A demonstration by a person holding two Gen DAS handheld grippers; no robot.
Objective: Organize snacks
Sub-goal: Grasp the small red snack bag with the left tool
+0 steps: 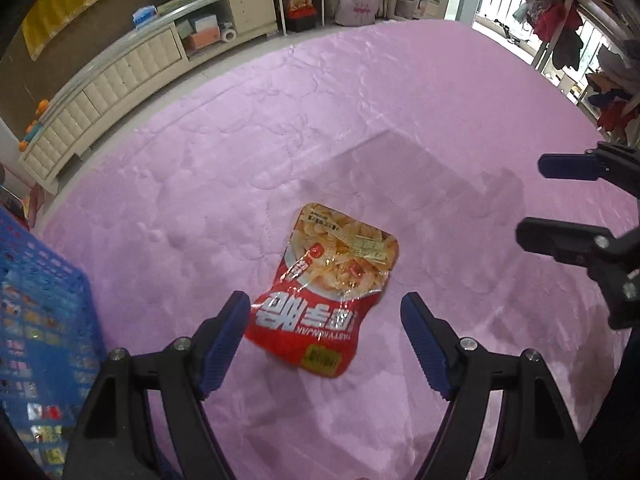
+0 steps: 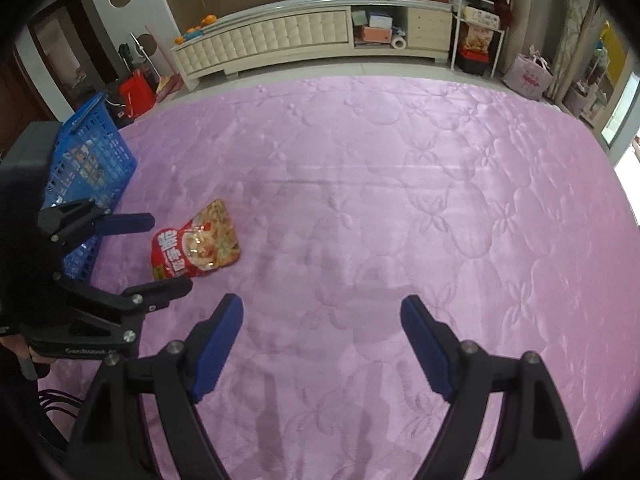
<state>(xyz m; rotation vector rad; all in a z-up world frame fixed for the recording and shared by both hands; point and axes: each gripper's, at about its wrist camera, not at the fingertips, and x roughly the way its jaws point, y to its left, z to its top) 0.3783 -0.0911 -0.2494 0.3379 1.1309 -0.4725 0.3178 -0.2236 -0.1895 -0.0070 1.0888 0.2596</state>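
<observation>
The left tool [image 1: 324, 312] points steeply down at a pink quilted bed [image 1: 360, 120], its 2 blue-padded fingers [image 1: 224, 340] spread apart with nothing clamped. The near end of a red snack bag [image 1: 332, 288] lies between the tips on the quilt, and neither pad touches it. The bag lies flat, its red printed end toward the camera and its pale end with the food picture farther off.

To the left, just beside that tool, stands a blue basket [image 1: 44, 280] with small packets showing through its lattice wall. In the right wrist view the basket [image 2: 96, 152] sits at the bed's left edge, and the bag [image 2: 196, 240] lies near it but apart.

The right tool [image 2: 322, 320] is also spread wide and empty, over bare quilt well to the right of the bag. In the left wrist view it [image 1: 532, 200] enters from the right edge, clear of the bag.

Beyond the bed, a cream cabinet [image 2: 304, 36] runs along the far wall, with boxes on its open shelves and oranges [image 2: 208, 21] on top.
</observation>
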